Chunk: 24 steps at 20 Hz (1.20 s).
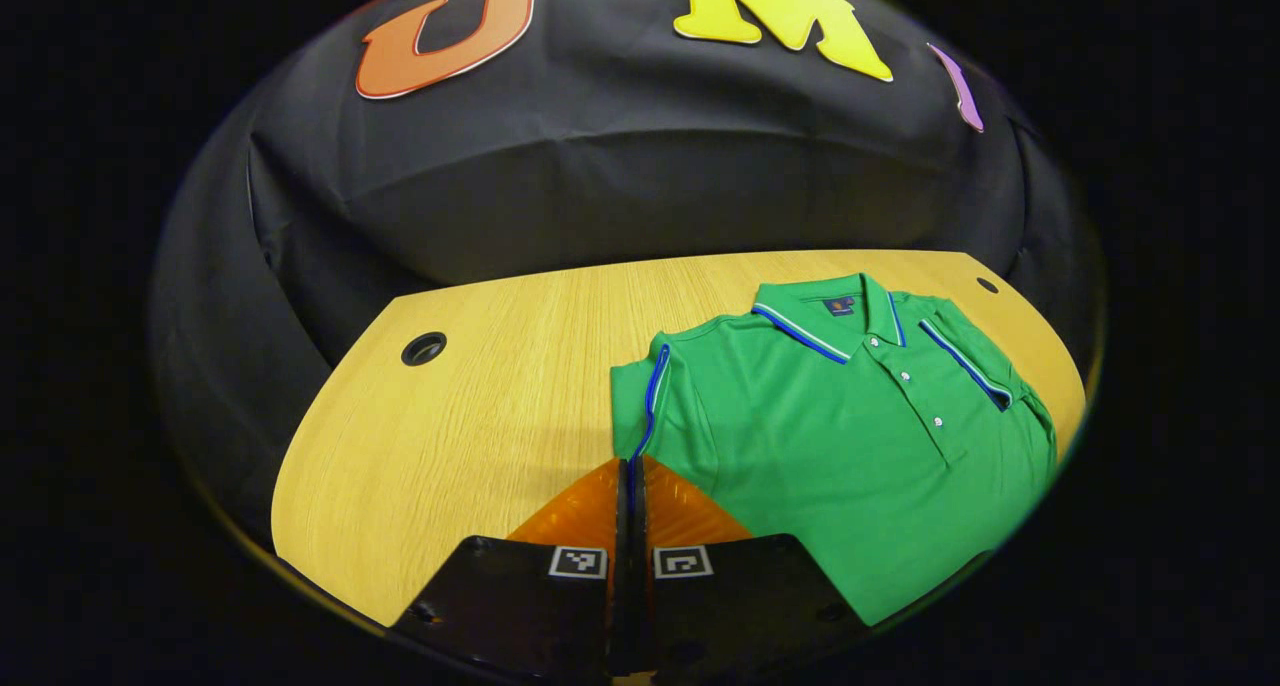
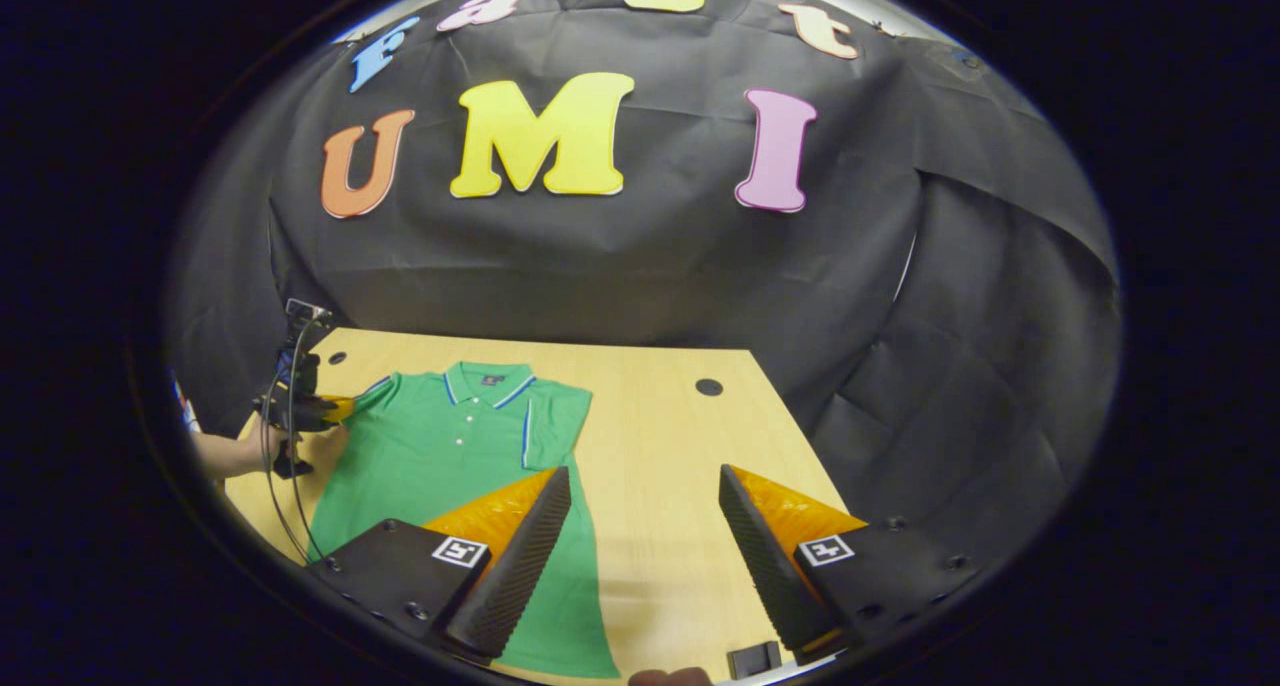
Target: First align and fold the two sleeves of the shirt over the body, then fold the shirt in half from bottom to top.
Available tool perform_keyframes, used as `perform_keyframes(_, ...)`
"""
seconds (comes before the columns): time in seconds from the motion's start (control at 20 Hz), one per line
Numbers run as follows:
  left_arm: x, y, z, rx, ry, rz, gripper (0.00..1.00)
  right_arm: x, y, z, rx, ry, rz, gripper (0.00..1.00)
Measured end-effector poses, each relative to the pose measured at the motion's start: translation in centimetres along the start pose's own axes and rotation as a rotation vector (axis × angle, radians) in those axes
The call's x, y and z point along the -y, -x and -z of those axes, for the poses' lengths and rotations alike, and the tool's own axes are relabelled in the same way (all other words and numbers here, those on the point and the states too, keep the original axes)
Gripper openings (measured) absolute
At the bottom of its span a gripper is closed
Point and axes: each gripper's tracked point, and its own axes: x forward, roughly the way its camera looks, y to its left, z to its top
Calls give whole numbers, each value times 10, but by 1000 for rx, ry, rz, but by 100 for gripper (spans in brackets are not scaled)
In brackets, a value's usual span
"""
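As the shirt [image 1: 840,436] is soft and limp, its sleeve hem [image 1: 650,396] is clamped by the left gripper [image 1: 632,476]; the right gripper [image 2: 645,526] is held apart.

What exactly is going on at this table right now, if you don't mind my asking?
A person is folding a green polo shirt laid flat on a wooden table, using a handheld gripper in each hand. The left gripper is shut on the blue-trimmed edge of one sleeve, at the shirt's side. The right gripper hangs open above the table beside the shirt. The other sleeve already lies folded over the body; the bottom-to-top fold is not yet done.
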Motion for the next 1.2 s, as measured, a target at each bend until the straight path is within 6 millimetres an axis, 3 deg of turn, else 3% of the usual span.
perform_keyframes(0.35, 49, 18, -53, 91, -70, 71, 3, 10, -3, 4, 2, -56, 9, 97)
perform_keyframes(0.7, 123, 9, -46, 42, -69, 174, 3, 30, 7, 6, 17, -72, 52, 94)
perform_keyframes(0.8, 134, 13, -50, 59, -66, 188, 8, 36, 9, 3, 32, -75, 72, 96)
perform_keyframes(1.0, 134, 34, -61, 93, -31, 169, 100, 28, 10, 2, 45, -91, 48, 95)
perform_keyframes(1.2, 116, 75, -68, 119, 10, 135, 100, 10, 10, -5, 71, -73, -13, 95)
